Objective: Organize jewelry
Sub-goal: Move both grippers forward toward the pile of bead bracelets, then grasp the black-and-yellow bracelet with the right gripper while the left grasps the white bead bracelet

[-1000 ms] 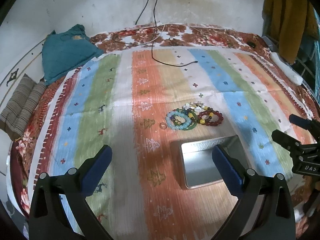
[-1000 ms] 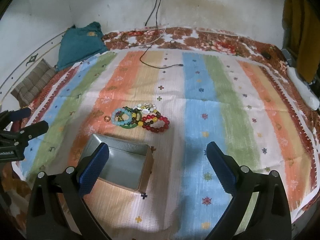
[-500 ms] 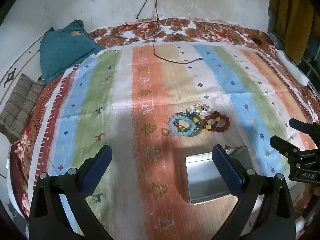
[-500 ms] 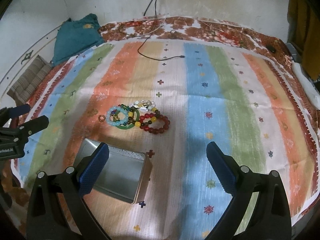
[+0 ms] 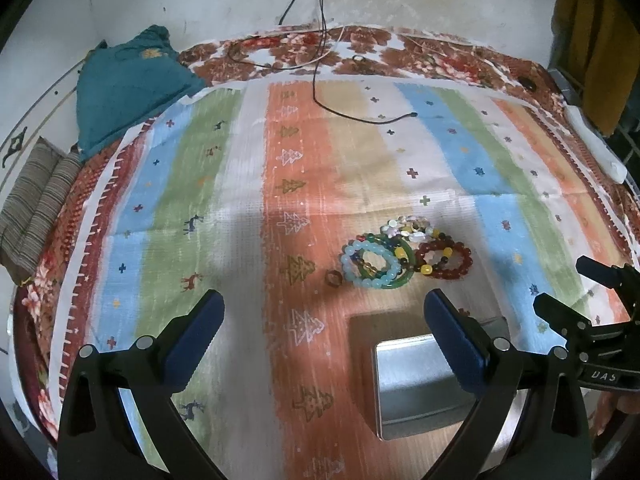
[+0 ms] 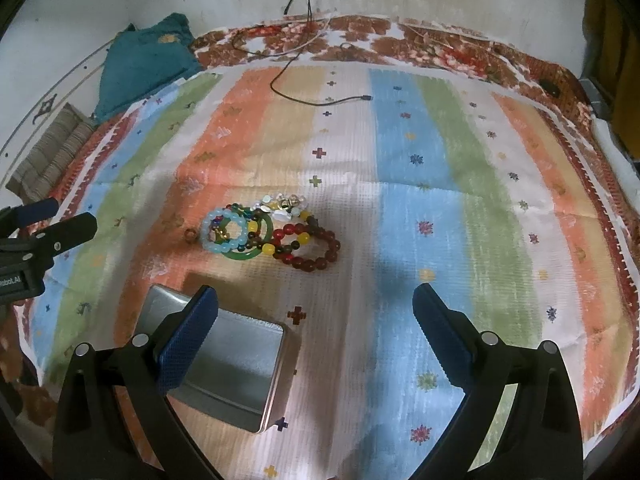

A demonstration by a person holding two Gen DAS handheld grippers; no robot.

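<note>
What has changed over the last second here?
Both views have tilted downward: the bracelets and tin box sit lower in the frame. Nothing was taken hold of. The left hand-held gripper and right hand-held gripper stay open; the jewelry is untouched.

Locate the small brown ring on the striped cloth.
In the left wrist view the ring lies alone on the orange stripe, just left of the pale blue bead bracelet and beyond the open metal tin.

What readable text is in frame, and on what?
"DAS": on the right gripper body, seen from the left wrist view; the rest is cut off.
"obot.AI": on the left gripper body, seen from the right wrist view; blurred, start cut off.
Metal tin, beaded bracelets, striped cloth: no text.
</note>
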